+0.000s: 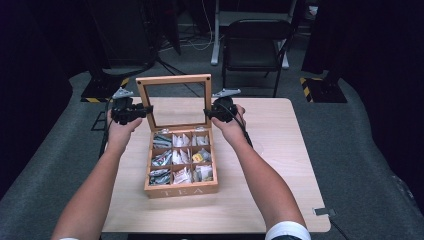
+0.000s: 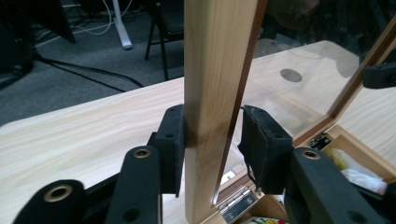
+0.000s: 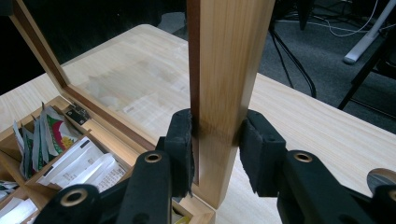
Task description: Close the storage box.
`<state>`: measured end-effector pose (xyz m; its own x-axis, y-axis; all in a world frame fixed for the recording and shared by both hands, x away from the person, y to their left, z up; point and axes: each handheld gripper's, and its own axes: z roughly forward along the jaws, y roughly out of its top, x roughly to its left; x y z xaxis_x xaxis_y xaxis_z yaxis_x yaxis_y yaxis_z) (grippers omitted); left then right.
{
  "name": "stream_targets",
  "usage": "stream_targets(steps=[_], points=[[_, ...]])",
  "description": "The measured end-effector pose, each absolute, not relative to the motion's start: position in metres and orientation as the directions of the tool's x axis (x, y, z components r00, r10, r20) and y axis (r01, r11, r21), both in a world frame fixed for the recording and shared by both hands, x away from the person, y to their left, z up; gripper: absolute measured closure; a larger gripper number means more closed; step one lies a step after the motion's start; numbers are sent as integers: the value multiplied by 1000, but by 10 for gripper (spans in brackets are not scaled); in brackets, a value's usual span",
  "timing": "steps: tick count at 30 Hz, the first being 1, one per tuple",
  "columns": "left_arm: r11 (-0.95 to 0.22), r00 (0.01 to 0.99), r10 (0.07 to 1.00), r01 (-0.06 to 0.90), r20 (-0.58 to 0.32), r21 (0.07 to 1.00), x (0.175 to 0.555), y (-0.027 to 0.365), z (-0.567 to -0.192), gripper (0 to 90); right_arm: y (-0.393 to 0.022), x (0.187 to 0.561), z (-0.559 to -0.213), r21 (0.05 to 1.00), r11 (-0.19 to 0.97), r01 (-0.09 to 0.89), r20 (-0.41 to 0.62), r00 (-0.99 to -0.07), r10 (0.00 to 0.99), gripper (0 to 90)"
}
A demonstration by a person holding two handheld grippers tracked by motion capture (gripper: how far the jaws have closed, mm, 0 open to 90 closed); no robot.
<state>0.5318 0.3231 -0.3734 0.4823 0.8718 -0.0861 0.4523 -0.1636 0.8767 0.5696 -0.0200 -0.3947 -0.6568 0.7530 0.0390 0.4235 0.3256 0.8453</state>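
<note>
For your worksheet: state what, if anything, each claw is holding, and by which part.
Both hold the tea box's open lid: the left claw grips its left side rail, the right claw its right side rail.

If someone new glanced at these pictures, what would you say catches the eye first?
A wooden tea box sits mid-table, its glass-paned lid standing upright. The left gripper and right gripper each clamp one side rail of that lid. Below, nine compartments hold tea bags.
</note>
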Motion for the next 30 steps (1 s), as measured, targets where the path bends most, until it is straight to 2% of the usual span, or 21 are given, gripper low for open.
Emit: stream_targets(steps=[7,10,13,30], points=[[-189,508,858,448,-75,874,530,326,-372,632,-20,567,-394,842,325,430,45,-656,753,635],[-203,517,854,444,-65,873,527,327,-371,638,-21,564,-389,852,302,429,65,-658,750,569],[-208,518,853,447,-62,870,525,327,-371,638,-20,561,-384,859,297,417,55,-652,757,555],[-210,546,837,397,-46,893,510,329,-376,629,-25,544,-345,887,301,351,13,-669,743,552]])
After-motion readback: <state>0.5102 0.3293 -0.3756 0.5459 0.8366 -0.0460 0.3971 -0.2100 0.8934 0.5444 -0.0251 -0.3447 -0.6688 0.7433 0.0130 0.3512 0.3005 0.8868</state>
